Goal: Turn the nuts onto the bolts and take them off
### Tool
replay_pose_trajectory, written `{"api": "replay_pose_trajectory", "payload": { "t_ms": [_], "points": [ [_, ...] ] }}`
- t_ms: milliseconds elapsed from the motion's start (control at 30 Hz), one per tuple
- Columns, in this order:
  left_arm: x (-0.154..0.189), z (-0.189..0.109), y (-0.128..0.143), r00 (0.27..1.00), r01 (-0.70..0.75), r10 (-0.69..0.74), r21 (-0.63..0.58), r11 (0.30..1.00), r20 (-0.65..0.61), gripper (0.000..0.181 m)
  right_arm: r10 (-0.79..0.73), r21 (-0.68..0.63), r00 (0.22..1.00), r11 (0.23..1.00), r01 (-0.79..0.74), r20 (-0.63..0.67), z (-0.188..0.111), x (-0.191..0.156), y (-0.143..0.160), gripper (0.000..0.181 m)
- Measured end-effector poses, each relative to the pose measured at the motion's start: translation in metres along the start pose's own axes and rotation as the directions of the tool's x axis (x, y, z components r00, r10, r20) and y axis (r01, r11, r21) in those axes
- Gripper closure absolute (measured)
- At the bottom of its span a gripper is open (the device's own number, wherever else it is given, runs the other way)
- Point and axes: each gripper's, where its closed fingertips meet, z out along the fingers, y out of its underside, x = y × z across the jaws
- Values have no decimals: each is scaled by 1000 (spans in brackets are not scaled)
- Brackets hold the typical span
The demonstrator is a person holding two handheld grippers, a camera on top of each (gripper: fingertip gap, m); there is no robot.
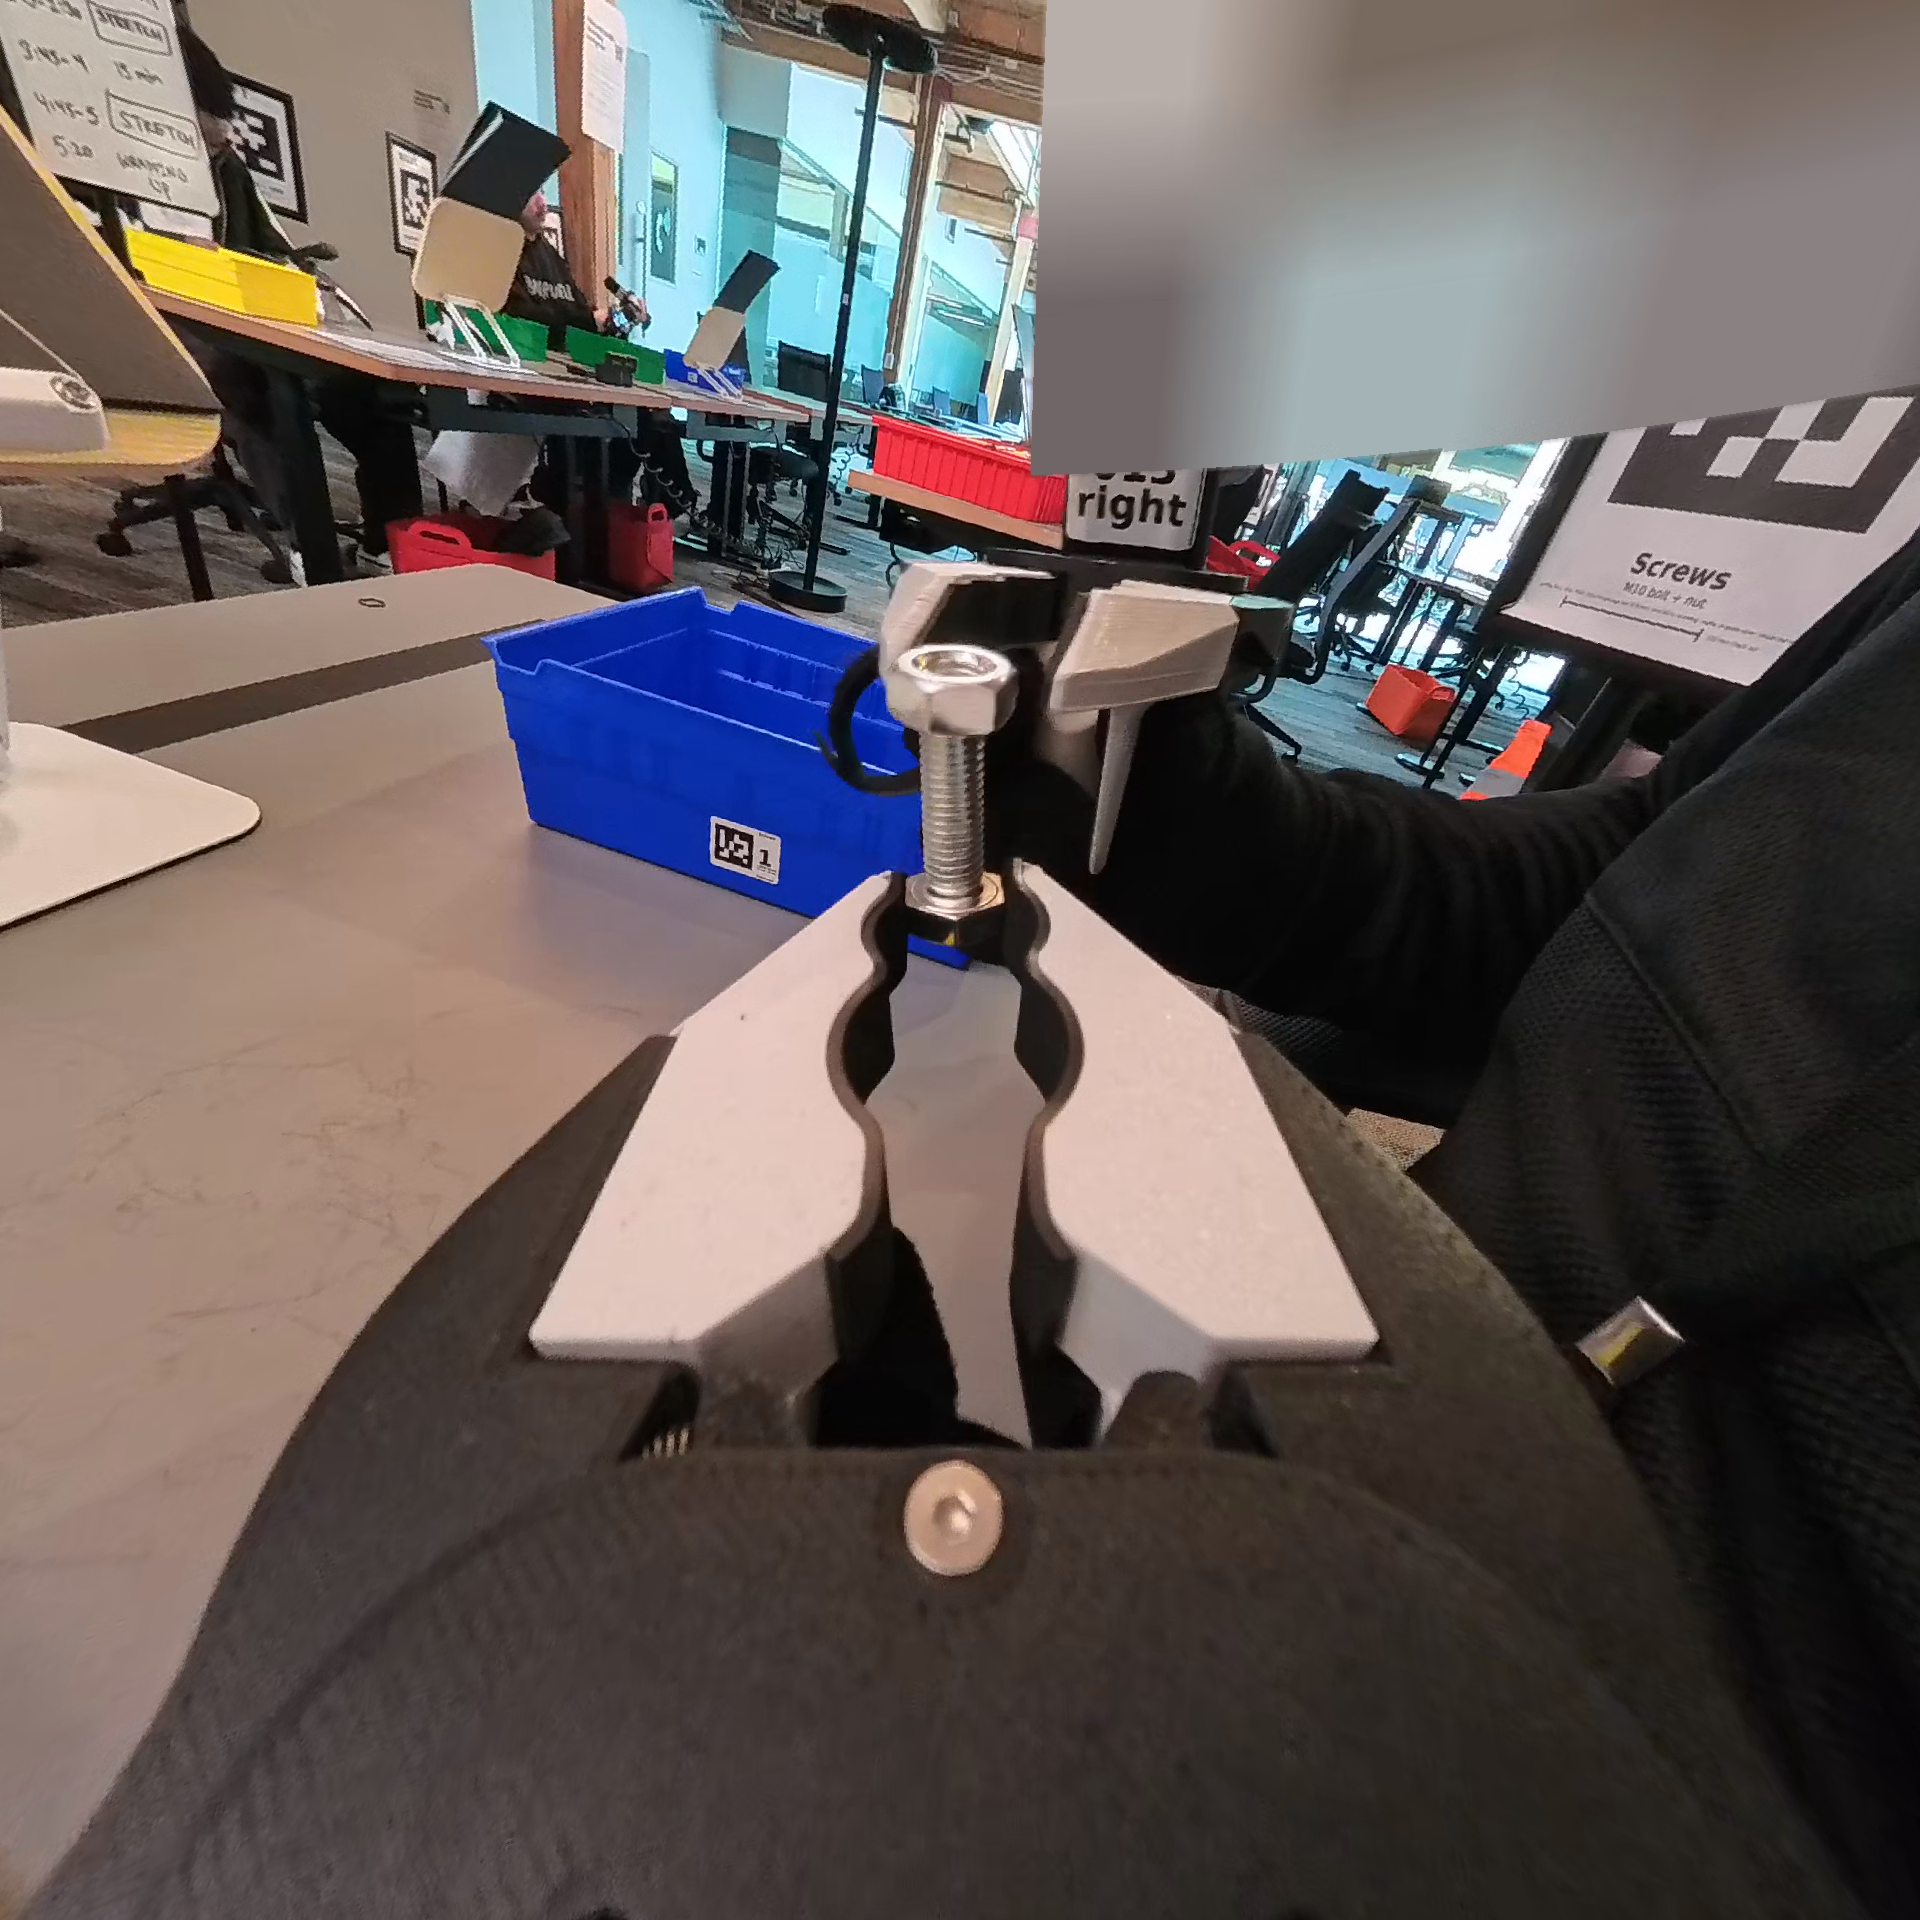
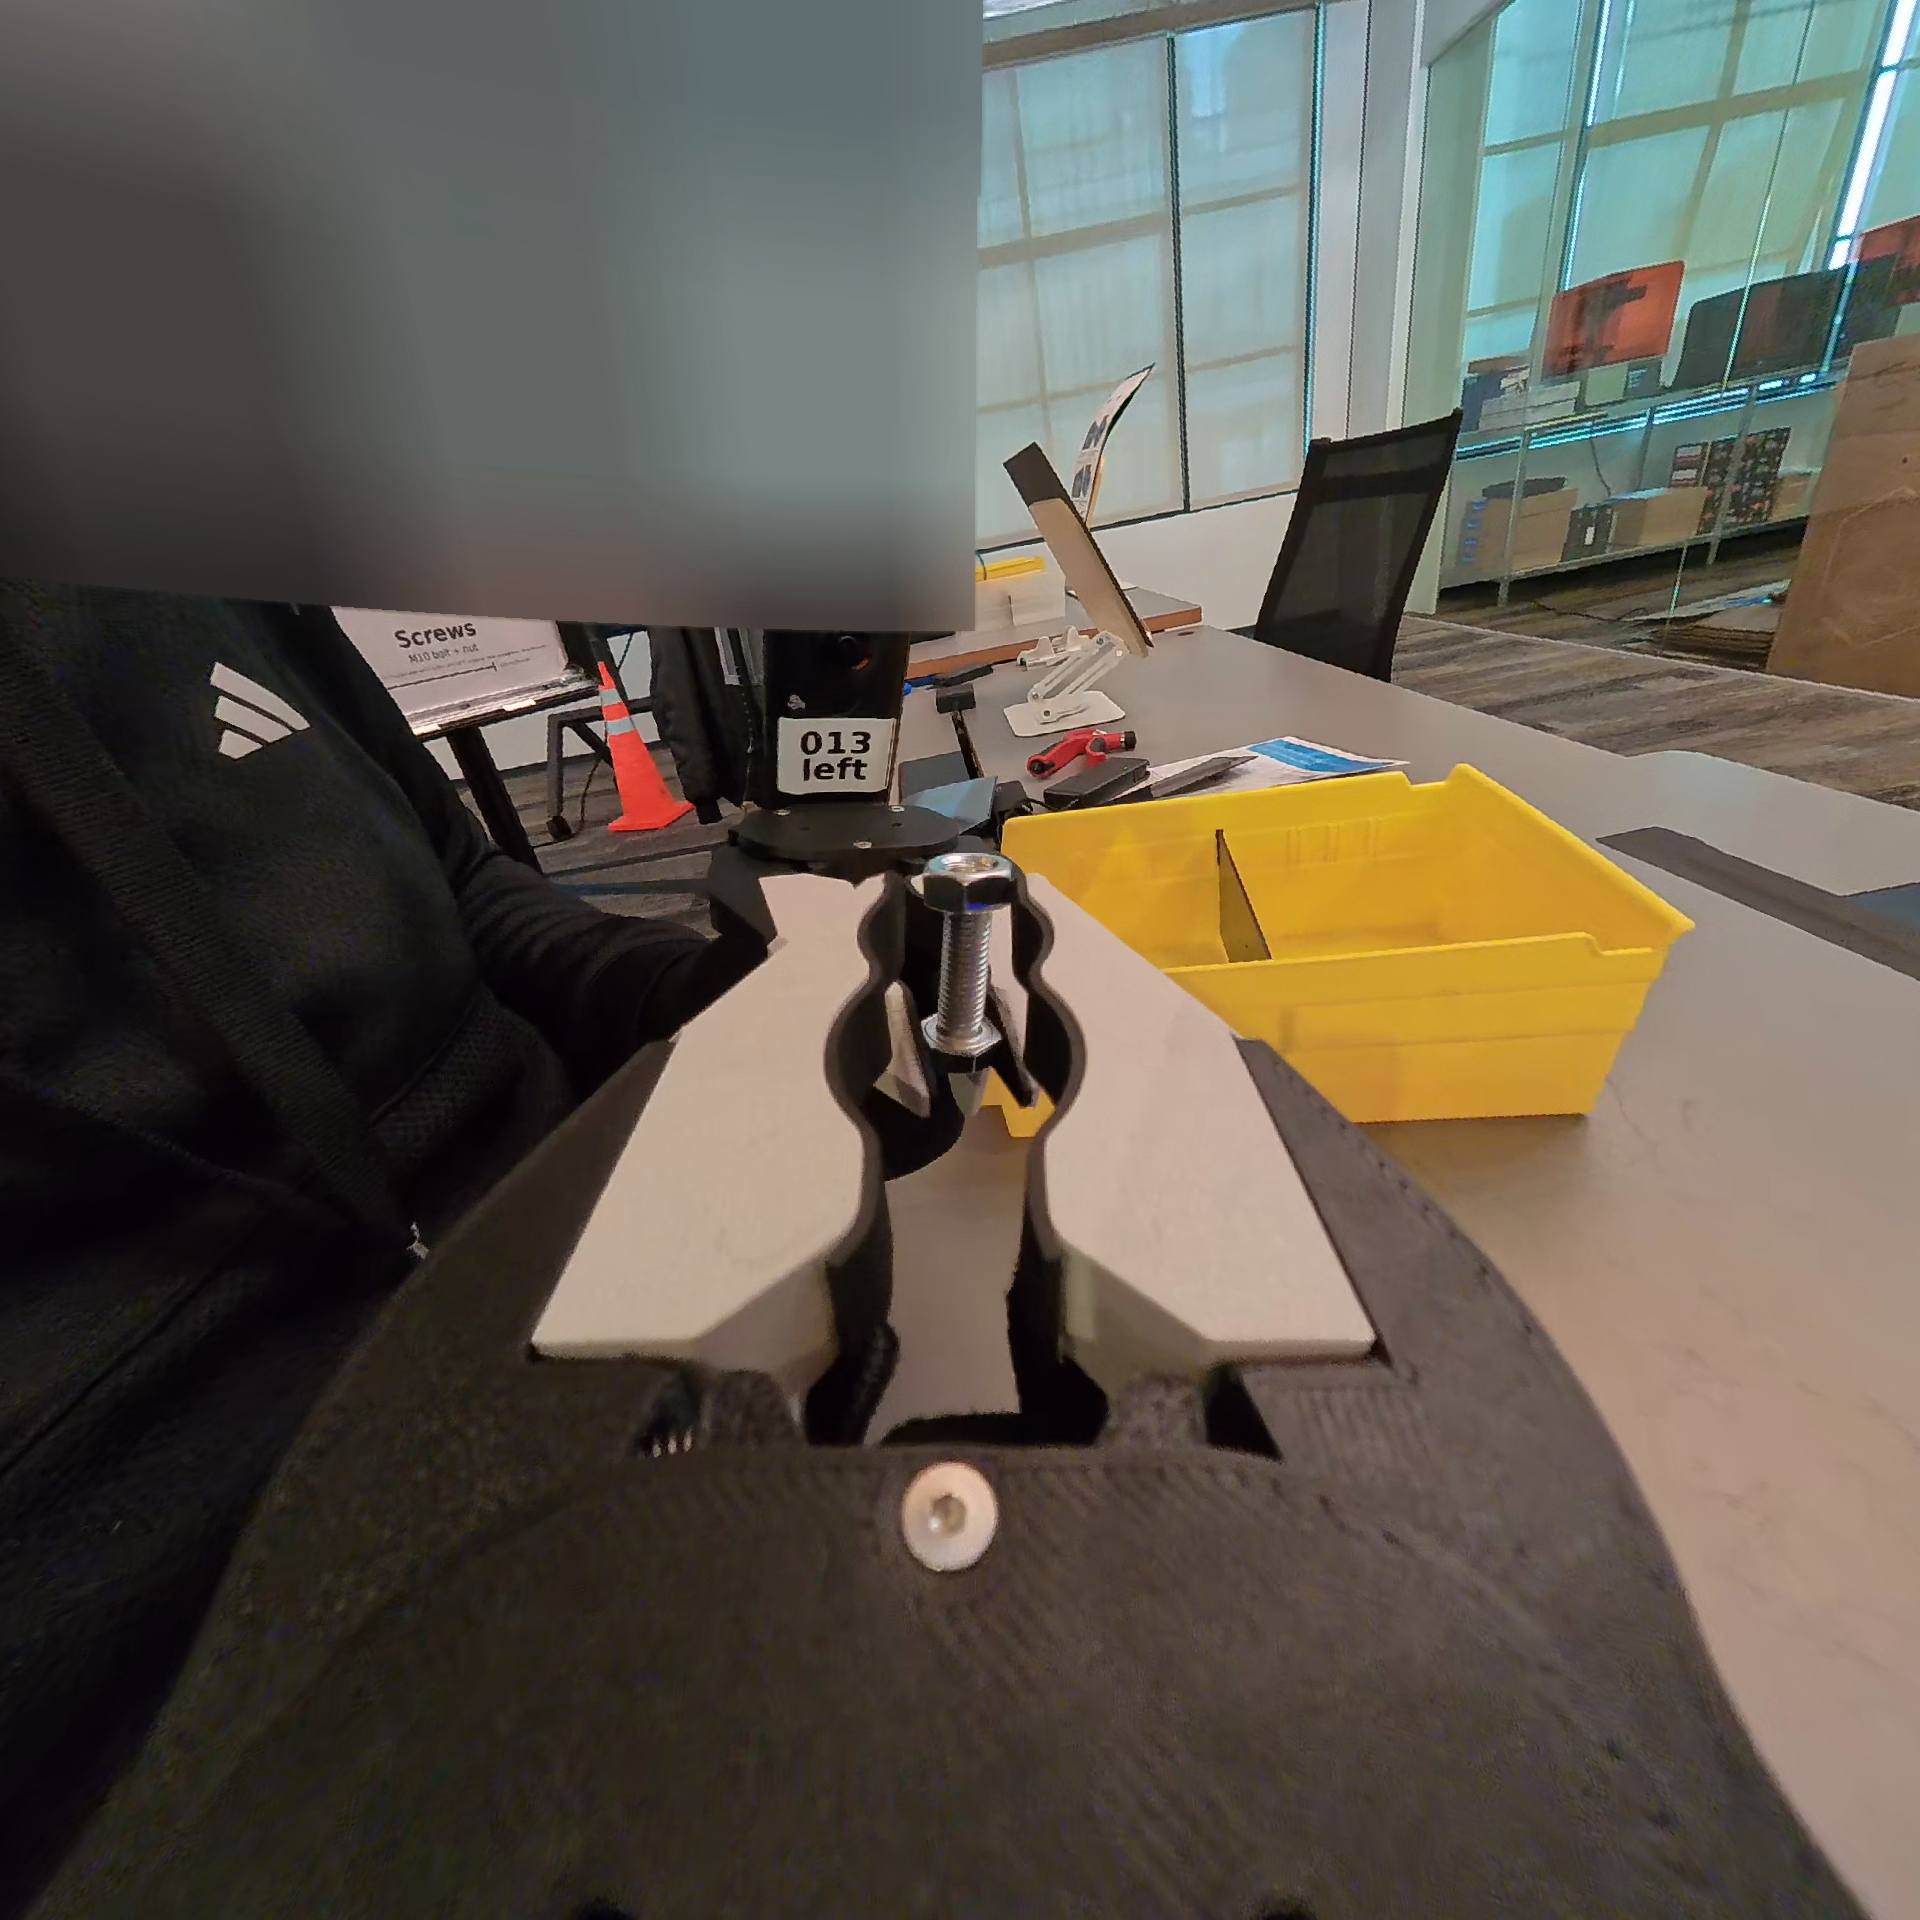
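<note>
The bolt (image 1: 951, 800) is held upright by its head in the left gripper (image 1: 951, 920); the nut (image 2: 961, 881), at the thread's tip, is clamped by the right gripper (image 2: 956, 883). Nearly all the turning appears outstanding.

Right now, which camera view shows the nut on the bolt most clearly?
The left wrist view. There the nut sits at the top end of the upright bolt, large, bright, its hex faces and bore plain. The right wrist view shows it smaller and darker, at the tips of the right gripper.
</note>
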Motion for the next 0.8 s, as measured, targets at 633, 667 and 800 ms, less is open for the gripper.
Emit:
{"api": "replay_pose_trajectory", "payload": {
  "t_ms": [633,667,800],
  "points": [
    [-6,3,7,999,-29,30,-46,999,32,165,13,-12,1000,1000,-13,9,0,0,4,149],
    [-7,3,8,999,-29,30,-48,998,35,165,13,-11,1000,1000,-13,8,-1,0,4,150],
    [-8,2,8,999,-26,28,-46,999,40,165,12,-9,1000,1000,-12,10,-5,-1,4,155]
  ]
}}
